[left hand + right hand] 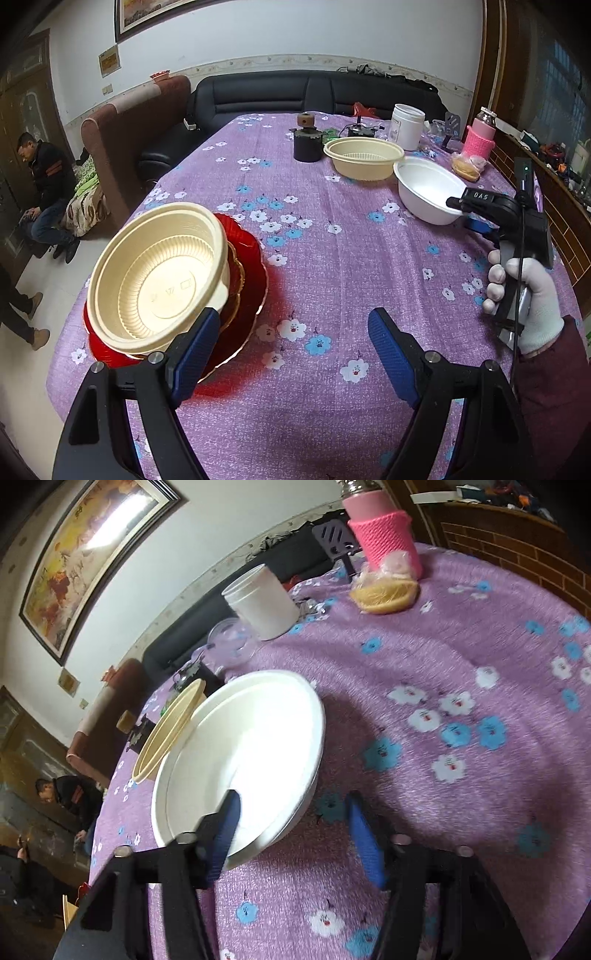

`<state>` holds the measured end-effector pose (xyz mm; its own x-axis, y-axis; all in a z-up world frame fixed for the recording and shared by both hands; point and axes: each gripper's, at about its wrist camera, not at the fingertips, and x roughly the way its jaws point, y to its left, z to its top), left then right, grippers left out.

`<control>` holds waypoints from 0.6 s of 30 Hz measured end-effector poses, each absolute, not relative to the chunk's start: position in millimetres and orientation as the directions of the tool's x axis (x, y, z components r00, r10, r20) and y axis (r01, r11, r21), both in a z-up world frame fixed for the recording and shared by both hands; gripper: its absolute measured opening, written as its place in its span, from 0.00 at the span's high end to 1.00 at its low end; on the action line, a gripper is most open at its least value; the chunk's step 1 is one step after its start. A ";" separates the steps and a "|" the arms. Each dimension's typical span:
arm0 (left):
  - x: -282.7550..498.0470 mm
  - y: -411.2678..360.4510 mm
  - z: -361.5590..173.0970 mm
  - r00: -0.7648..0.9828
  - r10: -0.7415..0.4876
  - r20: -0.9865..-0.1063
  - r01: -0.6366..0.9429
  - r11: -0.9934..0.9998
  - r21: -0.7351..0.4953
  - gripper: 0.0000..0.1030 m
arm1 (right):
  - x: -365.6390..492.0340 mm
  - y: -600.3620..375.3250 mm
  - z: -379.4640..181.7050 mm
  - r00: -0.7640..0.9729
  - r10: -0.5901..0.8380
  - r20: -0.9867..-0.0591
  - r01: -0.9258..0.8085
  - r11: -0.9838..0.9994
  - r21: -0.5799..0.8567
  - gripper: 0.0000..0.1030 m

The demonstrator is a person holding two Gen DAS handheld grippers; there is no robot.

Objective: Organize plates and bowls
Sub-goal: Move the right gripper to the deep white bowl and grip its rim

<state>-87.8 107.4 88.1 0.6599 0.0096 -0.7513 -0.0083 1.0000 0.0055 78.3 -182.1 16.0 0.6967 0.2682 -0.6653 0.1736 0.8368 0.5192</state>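
My right tongs (291, 834) straddle the near rim of the white bowl (243, 753): one blue finger sits inside the bowl, the other outside over the purple flowered cloth (480, 775). A gap shows between the outer finger and the bowl wall, so the pads are not yet pinching; the bowl rests on the surface, touching or just beside a cream bowl (364, 158) behind it.

My left tongs (288, 354) stand spread and empty, one finger in front of the edge of the stack at the near left corner, where another cream bowl (159, 273) sits tilted on a gold plate (236, 273) and a red plate (255, 258).

I judge the step in hand to be the pick-up of the white bowl, bound for that stack. Next I need to press the right tongs firmly onto the thin rim before lifting, since a loose pinch could let the light bowl slip or tip.
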 end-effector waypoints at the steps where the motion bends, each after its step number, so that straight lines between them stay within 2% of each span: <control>1: -86.8 105.3 87.1 0.656 0.007 -0.754 -0.005 1.000 0.005 0.21 | 78.6 -181.5 13.7 0.691 0.296 -0.660 0.153 0.832 0.534 0.72; 3: -84.3 101.0 84.7 0.646 -0.008 -0.763 0.007 1.000 -0.005 0.21 | 78.1 -182.8 12.5 0.673 0.333 -0.661 0.139 0.820 0.555 0.87; 4: -83.9 99.0 83.9 0.641 -0.016 -0.767 0.013 1.000 -0.010 0.21 | 75.0 -184.4 14.1 0.674 0.355 -0.648 0.124 0.811 0.572 0.90; 13: -74.6 85.5 88.5 0.624 -0.074 -0.778 0.065 0.997 -0.043 0.21 | 34.3 -177.0 29.3 0.580 0.534 -0.615 -0.004 0.757 0.654 0.92; 18: -53.4 76.1 87.5 0.580 -0.146 -0.802 0.090 0.989 -0.115 0.21 | 29.2 -175.5 17.2 0.570 0.524 -0.633 0.005 0.768 0.641 0.92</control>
